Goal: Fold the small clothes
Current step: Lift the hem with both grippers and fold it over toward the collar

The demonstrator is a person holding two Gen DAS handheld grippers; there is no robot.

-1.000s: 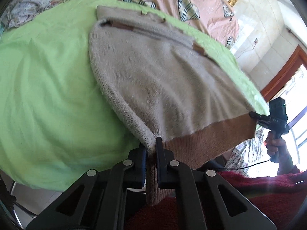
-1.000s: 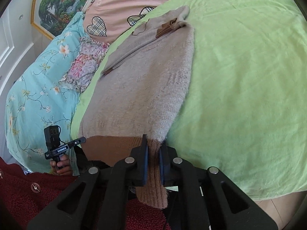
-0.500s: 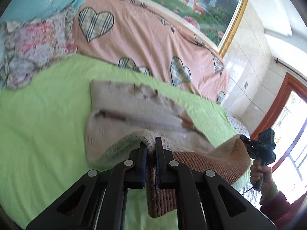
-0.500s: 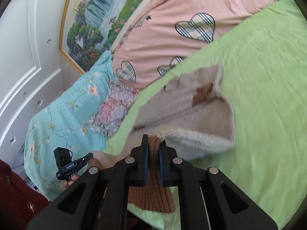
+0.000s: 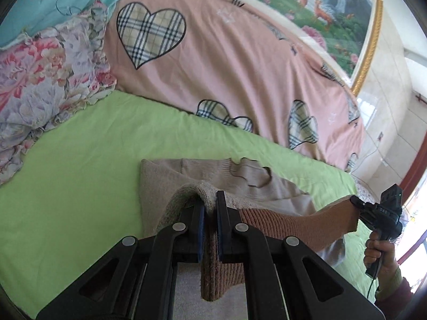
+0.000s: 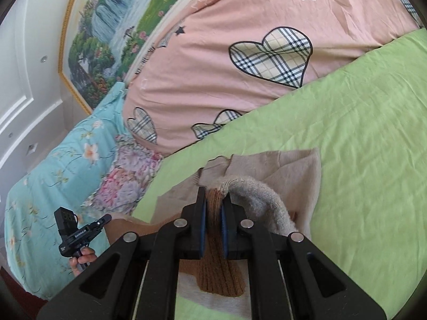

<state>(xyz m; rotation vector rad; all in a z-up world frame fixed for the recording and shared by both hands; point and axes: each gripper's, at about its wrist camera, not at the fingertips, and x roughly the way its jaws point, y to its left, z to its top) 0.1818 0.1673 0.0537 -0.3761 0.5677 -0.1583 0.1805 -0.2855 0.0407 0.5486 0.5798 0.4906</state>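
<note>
A beige knitted sweater with a brown ribbed hem lies on the green sheet. Its lower half is lifted and carried over the upper half. My left gripper is shut on one hem corner. In the same view the right gripper holds the other hem corner, with the hem stretched between them. In the right wrist view my right gripper is shut on the brown hem, and the sweater's collar end lies flat ahead. The left gripper shows at the far left.
A pink quilt with checked hearts is piled behind the sweater. Floral pillows and a turquoise cover lie at the bed's head side. A framed landscape painting hangs on the wall. Green sheet extends on the right.
Both grippers rose and travelled toward the collar end, carrying the hem over the sweater's body. The sweater went from hanging stretched toward me to being doubled over.
</note>
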